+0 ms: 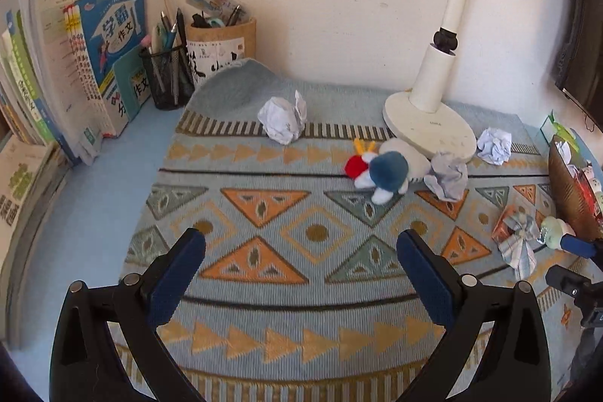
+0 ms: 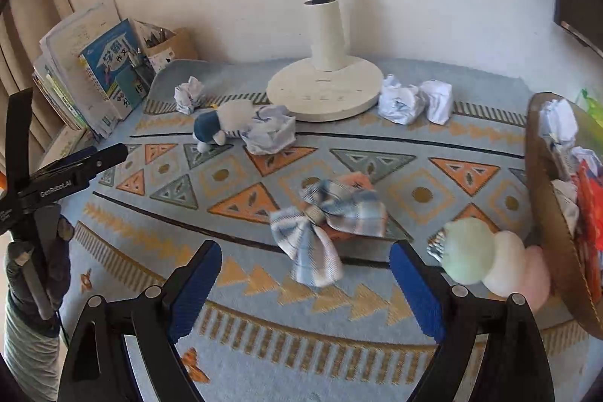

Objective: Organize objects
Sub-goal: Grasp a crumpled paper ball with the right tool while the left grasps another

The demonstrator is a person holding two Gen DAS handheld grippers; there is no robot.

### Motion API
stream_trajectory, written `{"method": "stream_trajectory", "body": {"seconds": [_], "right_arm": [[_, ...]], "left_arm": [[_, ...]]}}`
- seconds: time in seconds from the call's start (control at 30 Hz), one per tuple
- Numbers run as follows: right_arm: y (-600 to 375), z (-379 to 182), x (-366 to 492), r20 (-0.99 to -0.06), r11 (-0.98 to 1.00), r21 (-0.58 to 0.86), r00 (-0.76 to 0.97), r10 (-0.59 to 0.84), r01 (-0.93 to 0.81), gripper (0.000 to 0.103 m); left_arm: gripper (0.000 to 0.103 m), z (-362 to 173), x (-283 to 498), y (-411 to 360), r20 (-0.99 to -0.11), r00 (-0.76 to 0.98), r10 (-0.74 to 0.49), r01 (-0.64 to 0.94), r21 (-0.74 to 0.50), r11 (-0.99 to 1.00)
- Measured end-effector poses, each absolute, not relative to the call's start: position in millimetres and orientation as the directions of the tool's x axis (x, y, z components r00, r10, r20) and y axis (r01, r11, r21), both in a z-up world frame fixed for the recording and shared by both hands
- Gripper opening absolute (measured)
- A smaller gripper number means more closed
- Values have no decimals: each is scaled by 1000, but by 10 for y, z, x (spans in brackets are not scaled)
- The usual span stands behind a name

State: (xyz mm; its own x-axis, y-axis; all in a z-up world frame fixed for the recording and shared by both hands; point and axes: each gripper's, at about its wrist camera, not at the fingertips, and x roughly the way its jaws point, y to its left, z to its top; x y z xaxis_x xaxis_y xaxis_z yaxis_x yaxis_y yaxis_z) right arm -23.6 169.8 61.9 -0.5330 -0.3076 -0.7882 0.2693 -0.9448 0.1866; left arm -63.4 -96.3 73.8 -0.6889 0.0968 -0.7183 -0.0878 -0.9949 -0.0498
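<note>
- Patterned blue-and-orange woven mat [image 1: 264, 213] covers my desk, a white lamp base [image 2: 324, 89] standing at its back edge.
- My left gripper [image 1: 301, 274] and right gripper [image 2: 305, 285] both gape wide, empty.
- Plaid fabric bow [image 2: 324, 225] lies mid-mat, near the brown basket [image 2: 546, 213] at the right edge.
- Crumpled white paper balls [image 2: 399, 100] sit beside the lamp.

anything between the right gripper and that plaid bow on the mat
Nothing visible. The right gripper is open and empty, and the plaid bow lies just ahead of its fingertips on the patterned mat. The pastel plush toy sits off to the right, outside that path.
</note>
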Motion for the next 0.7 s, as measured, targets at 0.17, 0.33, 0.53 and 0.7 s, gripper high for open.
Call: {"method": "stream_trajectory", "body": {"seconds": [0.17,0.33,0.53,0.7], "right_arm": [[1265,406,-896,-808,-957,138,-529,-258,255,89],[1050,220,-1190,-811,-956,23,-554,-189,291,81],[914,146,-1282,-796,-947,21,-567,-211,322,64],[901,189,-1198,-785,-941,13,-580,-218,337,45]], "left_arm": [[102,609,-1368,-1025,-714,-696,75,-79,-28,-996],[102,396,-1896,-1019,-734,-675,79,-56,-56,-997],[101,310,-2086,-940,-736,-672,79,-46,-65,-997],[41,203,-2147,-810,-788,-611,78,-95,-25,-995]]}}
